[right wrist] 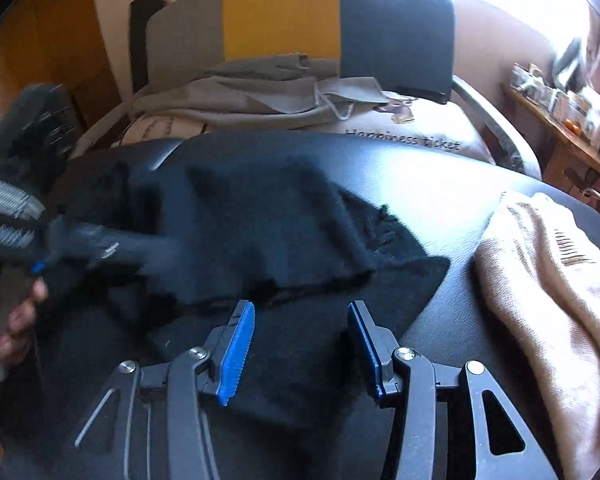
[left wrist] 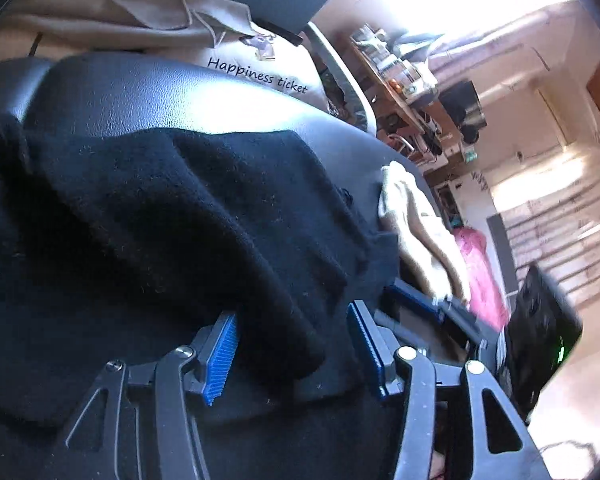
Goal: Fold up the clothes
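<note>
One black sweater (right wrist: 268, 216): lying half folded on the black seat (right wrist: 420, 176), looking soft, floppy and light.
Left gripper (left wrist: 292, 356): fingers standing apart around a thick fold, not squeezing.
Right gripper (right wrist: 300, 348): fingers hanging apart, holding nothing.
Best hold: pinching the fuzzy front edge.

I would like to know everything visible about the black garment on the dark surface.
The black garment is of soft, fuzzy knit cloth, like wool or fleece. It lies partly folded on a shiny dark padded surface, with one layer turned over another and a straight hem toward the camera. A small tag or mark sits near its right edge. The beige garment lies apart to its right. In the left wrist view, a fold of it passes between the open jaws of the left gripper.
</note>
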